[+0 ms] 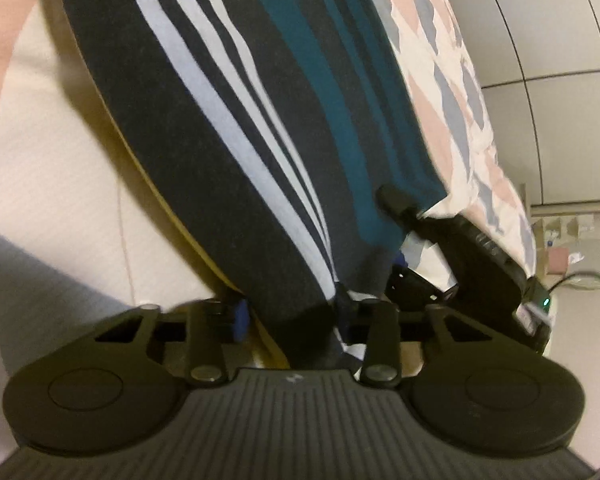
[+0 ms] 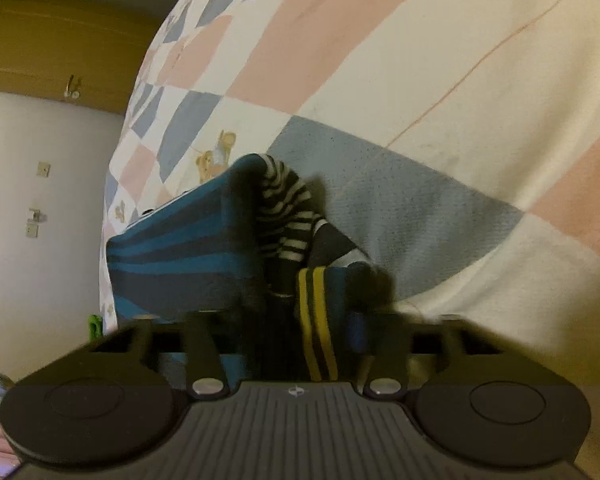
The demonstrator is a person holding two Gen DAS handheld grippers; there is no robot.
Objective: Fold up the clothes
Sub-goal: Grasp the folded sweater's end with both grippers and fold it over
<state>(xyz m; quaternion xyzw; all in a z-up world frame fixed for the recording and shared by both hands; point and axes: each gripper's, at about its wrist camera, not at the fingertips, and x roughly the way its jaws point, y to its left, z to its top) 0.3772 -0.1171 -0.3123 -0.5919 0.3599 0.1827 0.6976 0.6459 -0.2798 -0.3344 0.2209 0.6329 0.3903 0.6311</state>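
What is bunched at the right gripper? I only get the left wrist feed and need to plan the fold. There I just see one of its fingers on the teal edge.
Observer: The right gripper is shut on a gathered bunch of the striped garment, including a band with two yellow stripes.
Operator: Anything loose beyond it?
Observer: Yes, a part with narrow black-and-cream stripes sits crumpled just ahead of the fingers, over the quilt.
Operator: And the teal side?
Observer: It runs off to the left as a fairly flat, raised panel.
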